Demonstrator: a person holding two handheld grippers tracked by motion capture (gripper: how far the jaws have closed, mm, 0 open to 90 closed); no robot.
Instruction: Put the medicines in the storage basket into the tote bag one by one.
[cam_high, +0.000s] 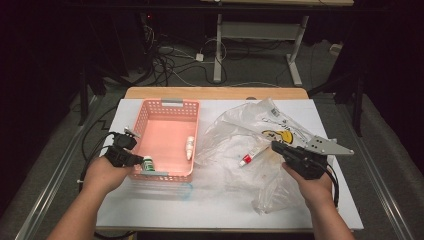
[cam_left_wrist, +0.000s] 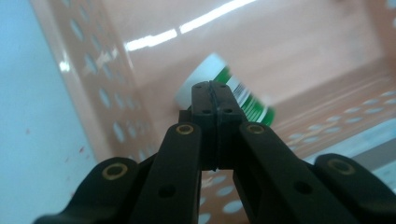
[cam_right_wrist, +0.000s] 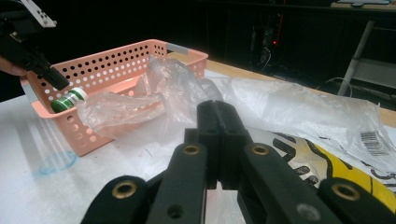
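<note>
A pink perforated basket (cam_high: 170, 103) stands left of centre on the white table. A small green-and-white bottle (cam_high: 148, 163) lies in its near left corner. My left gripper (cam_high: 139, 160) points right at it, and in the left gripper view the jaws (cam_left_wrist: 215, 91) are pressed together with nothing between them and the bottle (cam_left_wrist: 251, 101) just behind the tips. My right gripper (cam_high: 276, 145) hovers shut over a crumpled clear plastic bag (cam_high: 250, 125), close to a white tube with a red cap (cam_high: 249, 157). In the right gripper view its jaws (cam_right_wrist: 217, 109) meet above the bag (cam_right_wrist: 289, 100).
A second white tube (cam_high: 190, 147) lies inside the basket at its right side. A blue ring mark (cam_high: 186, 191) is on the table in front of the basket. The bag spreads over the right half of the table. Cables and desk legs lie on the floor beyond.
</note>
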